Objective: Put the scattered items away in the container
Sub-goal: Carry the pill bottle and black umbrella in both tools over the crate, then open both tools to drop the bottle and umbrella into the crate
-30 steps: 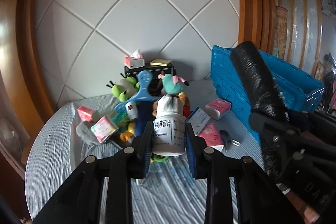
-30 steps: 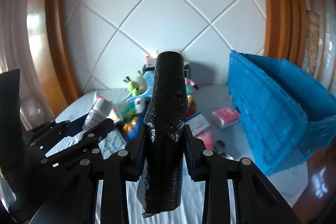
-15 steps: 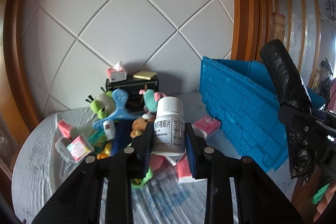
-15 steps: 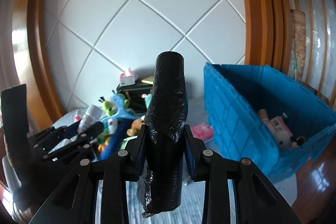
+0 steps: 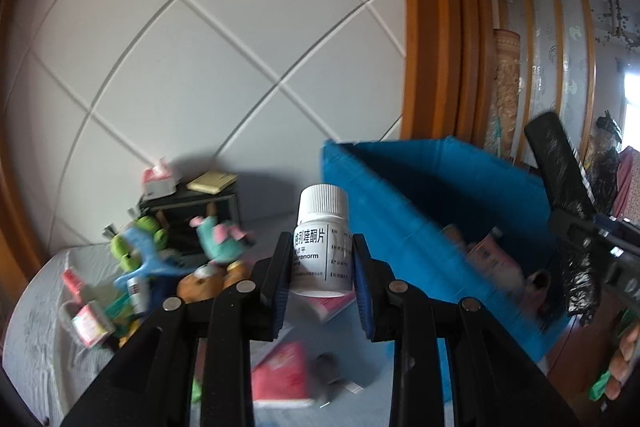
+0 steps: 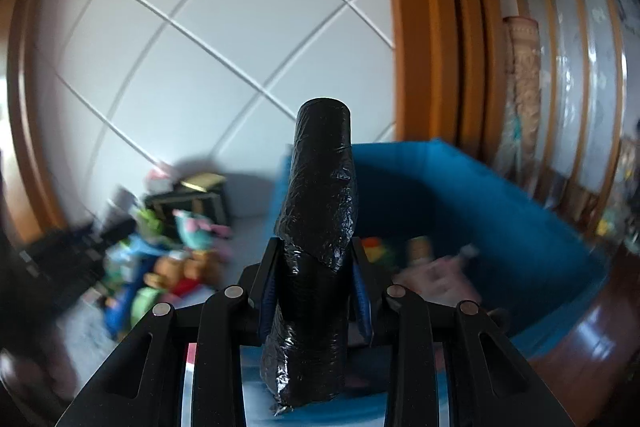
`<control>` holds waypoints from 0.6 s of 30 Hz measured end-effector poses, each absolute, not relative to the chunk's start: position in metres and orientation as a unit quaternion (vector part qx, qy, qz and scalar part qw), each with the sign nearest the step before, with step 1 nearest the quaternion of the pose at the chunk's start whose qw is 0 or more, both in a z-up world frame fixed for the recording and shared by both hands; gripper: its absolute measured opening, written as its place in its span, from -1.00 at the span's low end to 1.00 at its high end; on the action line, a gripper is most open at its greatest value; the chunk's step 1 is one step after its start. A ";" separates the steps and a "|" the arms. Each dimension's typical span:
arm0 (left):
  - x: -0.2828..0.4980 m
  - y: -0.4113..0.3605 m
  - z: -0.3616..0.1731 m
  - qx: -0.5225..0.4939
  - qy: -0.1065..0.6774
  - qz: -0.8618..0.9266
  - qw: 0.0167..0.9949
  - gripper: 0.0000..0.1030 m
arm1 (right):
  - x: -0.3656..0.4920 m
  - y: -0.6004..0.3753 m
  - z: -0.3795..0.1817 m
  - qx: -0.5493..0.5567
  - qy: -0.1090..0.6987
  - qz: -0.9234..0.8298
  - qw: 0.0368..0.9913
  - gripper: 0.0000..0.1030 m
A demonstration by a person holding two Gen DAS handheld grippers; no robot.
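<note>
Gripping nearest the lens, the left gripper (image 5: 322,269) had its blue-padded fingers closed against the sides of a white pill bottle (image 5: 321,243), which stood upright with its ribbed screw cap on top and a printed label partly covered by the pads. The right gripper (image 6: 314,281) was likewise clamped on a black roll (image 6: 318,227) of crinkled, glossy plastic film, a tall cylinder that hid much of the scene behind it; the roll's lower end hung ragged below the fingers. In the left wrist view that same roll (image 5: 560,195) showed at the right edge, tilted, with the right gripper's body partly cut off by the frame.

Below the bottle lay a red packet (image 5: 282,373), blurred, on a pale striped cloth (image 5: 36,331). Just beyond, to the right, stood the blue plastic crate (image 5: 400,219), its ribbed wall smeared by motion; pinkish items inside it were too blurred to name. To the left sat a heap of scattered items: a teal and pink plush toy (image 5: 220,237), a green plush (image 5: 140,237), a blue hanger-like piece (image 5: 148,263) and small pink boxes (image 5: 86,321), all soft-edged. Behind them a black box (image 5: 192,211) carried a tissue pack (image 5: 158,179) and a yellow pad (image 5: 212,181). Farthest stood a white quilted wall (image 5: 200,47) framed in wood (image 5: 428,27).
</note>
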State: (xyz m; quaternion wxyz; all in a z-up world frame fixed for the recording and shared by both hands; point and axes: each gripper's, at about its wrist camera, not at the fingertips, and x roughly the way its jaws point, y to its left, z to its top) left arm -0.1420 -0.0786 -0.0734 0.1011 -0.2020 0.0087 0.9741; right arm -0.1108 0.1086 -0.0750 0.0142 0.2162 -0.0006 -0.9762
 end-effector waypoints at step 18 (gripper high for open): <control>-0.318 0.186 -0.108 -0.479 0.035 0.865 0.145 -0.46 | -0.298 0.297 -0.115 0.459 0.035 -0.885 0.071 -0.39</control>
